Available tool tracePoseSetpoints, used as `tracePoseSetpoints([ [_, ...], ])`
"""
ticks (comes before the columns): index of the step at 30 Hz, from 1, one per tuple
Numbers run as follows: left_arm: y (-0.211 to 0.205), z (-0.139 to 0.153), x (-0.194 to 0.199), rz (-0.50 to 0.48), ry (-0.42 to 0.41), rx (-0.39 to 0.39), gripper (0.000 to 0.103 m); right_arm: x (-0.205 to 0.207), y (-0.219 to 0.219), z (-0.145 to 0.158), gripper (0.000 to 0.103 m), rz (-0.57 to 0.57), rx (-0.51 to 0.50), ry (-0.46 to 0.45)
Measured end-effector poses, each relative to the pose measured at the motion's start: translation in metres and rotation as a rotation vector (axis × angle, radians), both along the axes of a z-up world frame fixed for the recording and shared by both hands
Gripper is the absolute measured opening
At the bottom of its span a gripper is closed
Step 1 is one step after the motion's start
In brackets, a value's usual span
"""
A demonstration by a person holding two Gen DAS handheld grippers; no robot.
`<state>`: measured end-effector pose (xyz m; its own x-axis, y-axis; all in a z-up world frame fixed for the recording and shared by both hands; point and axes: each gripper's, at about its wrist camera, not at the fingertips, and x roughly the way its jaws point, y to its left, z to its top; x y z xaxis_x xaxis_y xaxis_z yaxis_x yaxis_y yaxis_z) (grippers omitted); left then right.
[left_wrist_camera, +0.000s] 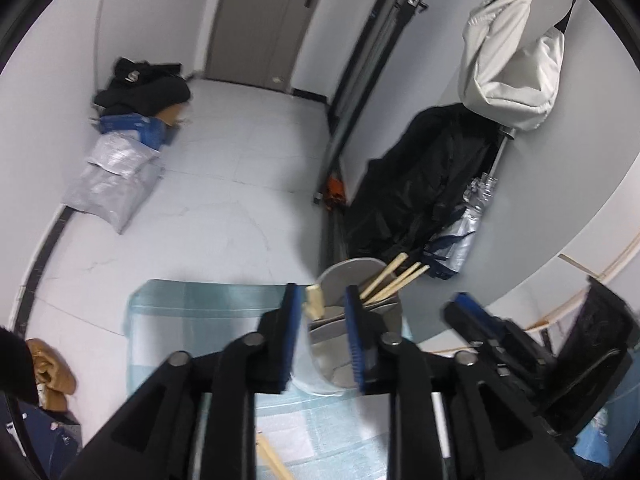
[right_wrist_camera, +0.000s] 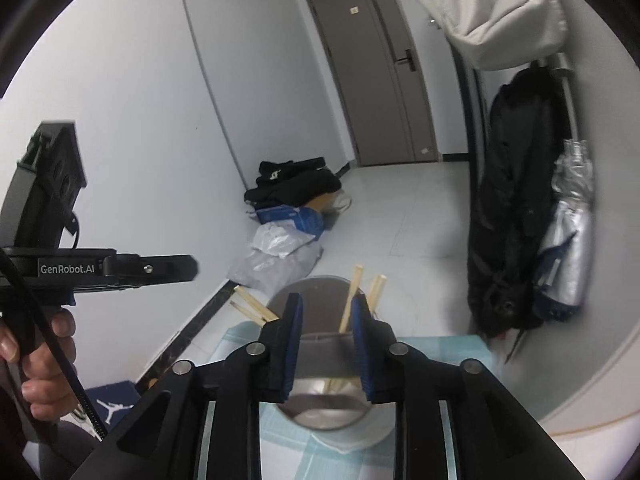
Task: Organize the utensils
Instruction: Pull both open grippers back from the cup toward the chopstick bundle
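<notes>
Nearest, the left gripper point(left_wrist_camera: 322, 336) has its jaws partly open and gripping nothing, with a pale stick end loose in the gap. The right gripper point(right_wrist_camera: 326, 346) is likewise partly open and empty, hanging over the metal holder point(right_wrist_camera: 320, 364). The holder stands on the checked cloth point(right_wrist_camera: 440, 350) covering the bench, with chopsticks point(right_wrist_camera: 352, 300) leaning out over its rim. One more chopstick point(left_wrist_camera: 272, 460) lies on the cloth. Both grippers crowd the holder, so a nudge could tip it and spill the sticks onto the tiled floor point(left_wrist_camera: 224, 208) beyond.

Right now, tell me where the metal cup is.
The cup stands on the checked cloth, chopsticks inside, just ahead of both claws.
</notes>
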<state>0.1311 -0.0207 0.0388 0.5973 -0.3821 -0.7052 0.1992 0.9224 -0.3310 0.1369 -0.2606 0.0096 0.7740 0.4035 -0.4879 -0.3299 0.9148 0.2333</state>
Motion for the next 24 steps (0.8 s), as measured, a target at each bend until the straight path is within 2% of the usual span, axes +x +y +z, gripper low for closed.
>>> tracePoseSetpoints([
  [2,0.007,0.000,-0.010,0.052,-0.015,-0.006,0.032,-0.012,-0.006,0.005,0.032,-0.018,0.004,-0.015],
  [6,0.013,0.001,-0.028,0.121,-0.035,0.000,0.037,-0.031,-0.007,0.017,0.044,-0.031,0.009,-0.041],
  [7,0.012,0.003,-0.034,0.128,-0.052,0.014,0.042,-0.036,-0.006,0.020,0.045,-0.032,0.014,-0.049],
  [8,0.009,0.006,-0.043,0.142,-0.080,0.039,0.053,-0.043,-0.006,0.023,0.047,-0.030,0.021,-0.059],
  [10,0.009,0.011,-0.054,0.168,-0.127,0.067,0.066,-0.054,-0.004,0.028,0.053,-0.028,0.025,-0.077],
  [12,0.009,0.017,-0.069,0.188,-0.179,0.079,0.069,-0.067,-0.002,0.033,0.060,-0.030,0.021,-0.100],
  [17,0.009,0.024,-0.098,0.233,-0.262,0.115,0.084,-0.096,0.002,0.038,0.063,-0.038,0.028,-0.134],
  [20,0.011,0.024,-0.112,0.261,-0.307,0.118,0.094,-0.111,0.005,0.038,0.068,-0.043,0.019,-0.156],
  [24,0.015,0.019,-0.126,0.285,-0.337,0.117,0.096,-0.130,0.012,0.035,0.072,-0.038,-0.011,-0.185],
])
